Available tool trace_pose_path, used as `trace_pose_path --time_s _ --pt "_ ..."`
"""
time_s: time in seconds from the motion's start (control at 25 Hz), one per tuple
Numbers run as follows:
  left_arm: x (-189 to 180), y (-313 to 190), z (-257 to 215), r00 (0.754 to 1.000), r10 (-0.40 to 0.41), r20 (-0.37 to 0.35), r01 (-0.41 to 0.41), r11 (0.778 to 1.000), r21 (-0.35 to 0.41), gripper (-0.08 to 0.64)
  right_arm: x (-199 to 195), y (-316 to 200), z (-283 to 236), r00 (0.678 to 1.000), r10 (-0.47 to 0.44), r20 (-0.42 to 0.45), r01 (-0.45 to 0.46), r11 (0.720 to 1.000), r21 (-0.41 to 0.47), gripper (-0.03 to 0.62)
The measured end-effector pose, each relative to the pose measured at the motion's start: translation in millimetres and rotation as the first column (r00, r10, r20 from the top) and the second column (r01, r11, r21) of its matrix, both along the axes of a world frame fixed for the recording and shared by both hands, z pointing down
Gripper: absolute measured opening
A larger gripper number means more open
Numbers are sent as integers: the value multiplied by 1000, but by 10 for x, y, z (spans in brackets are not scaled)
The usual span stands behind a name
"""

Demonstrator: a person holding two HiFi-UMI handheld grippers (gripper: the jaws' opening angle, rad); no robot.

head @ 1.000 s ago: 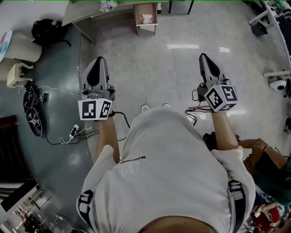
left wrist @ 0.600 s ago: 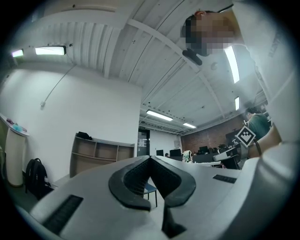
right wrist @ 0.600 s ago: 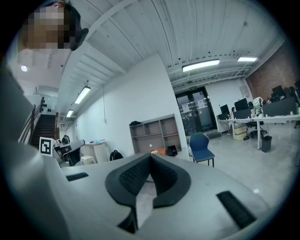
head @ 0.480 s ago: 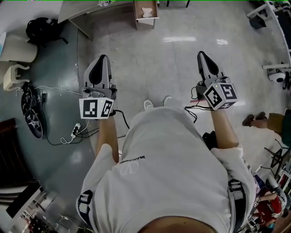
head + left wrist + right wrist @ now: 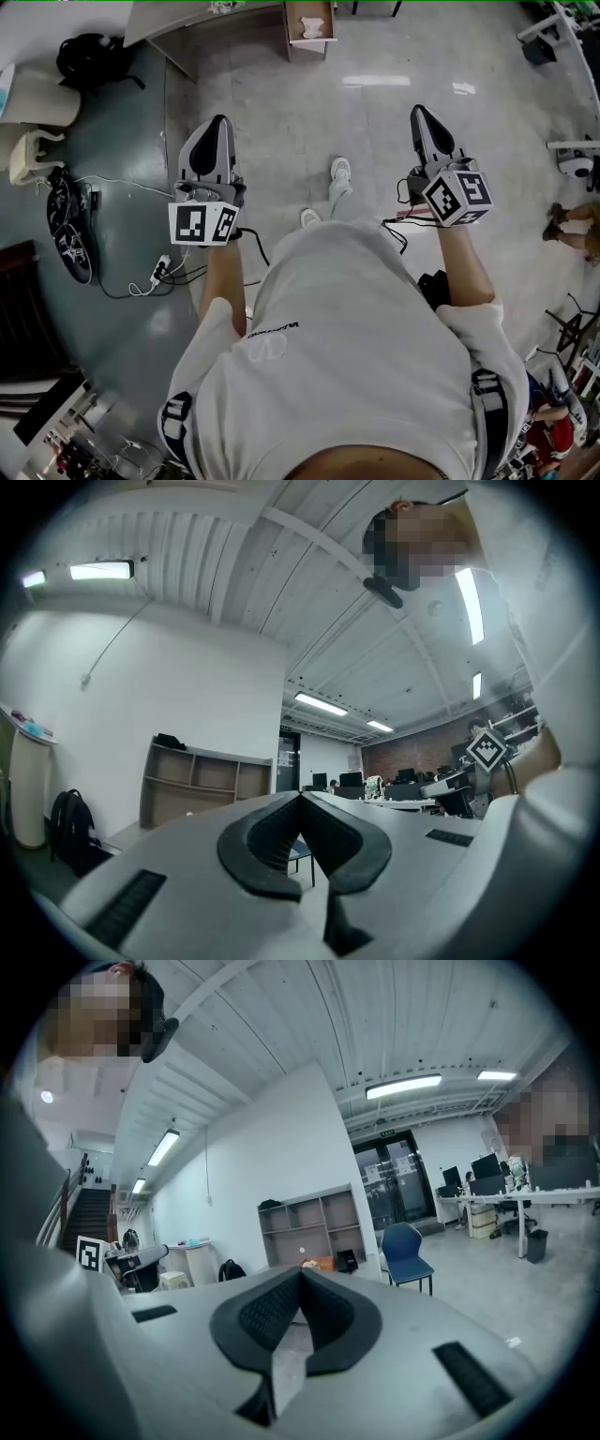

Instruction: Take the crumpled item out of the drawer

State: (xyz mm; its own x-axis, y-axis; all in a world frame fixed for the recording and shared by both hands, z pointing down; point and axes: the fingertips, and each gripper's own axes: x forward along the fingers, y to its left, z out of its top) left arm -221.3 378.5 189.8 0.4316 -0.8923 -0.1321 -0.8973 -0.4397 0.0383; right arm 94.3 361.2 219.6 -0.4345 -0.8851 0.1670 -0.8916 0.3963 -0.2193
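**Both grippers shut and empty; the crumpled item is lying far off in the drawer**

At the bottom of the head view, the person in a white top (image 5: 356, 375) is holding both tools out over the pale floor (image 5: 375, 141). The left gripper (image 5: 221, 120) is sitting left of centre and the right gripper (image 5: 418, 110) right of centre. Both are pointing toward the top of the frame and are well apart from each other.

In the left gripper view, the left gripper's (image 5: 300, 796) jaws are meeting at the tips with nothing between them. The right gripper view is showing the same for the right gripper (image 5: 300, 1271): tips together, nothing caught.

Between the two tools, a white shoe (image 5: 341, 169) is stepping forward. Toward the left edge, a power strip (image 5: 155, 272) on its cable and a pair of dark shoes (image 5: 67, 234) are lying on the floor. A black backpack (image 5: 89, 61) is resting in the upper left.

At the top centre, just right of a grey shelf unit (image 5: 187, 23), the drawer (image 5: 307, 51) is sitting on the floor. Its long axis is running up and down the frame, and its open top is facing the camera. The crumpled item (image 5: 314, 28) is lying inside it as a small white wad. It is too small for its own long axis or pointing to be made out. Both grippers are well apart from it.
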Motion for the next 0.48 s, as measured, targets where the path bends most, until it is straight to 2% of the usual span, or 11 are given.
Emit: trace_pose_path --time_s 0.28,0.48 --pt "-15 -484 18 1000 -24 6 24 1000 -4 0 -68 -540 67 999 -35 3 35 999 -3 2" --pt "147 -950 -7 1000 -30 9 30 999 -11 0 2 -1070 34 998 -61 4 61 998 -4 2"
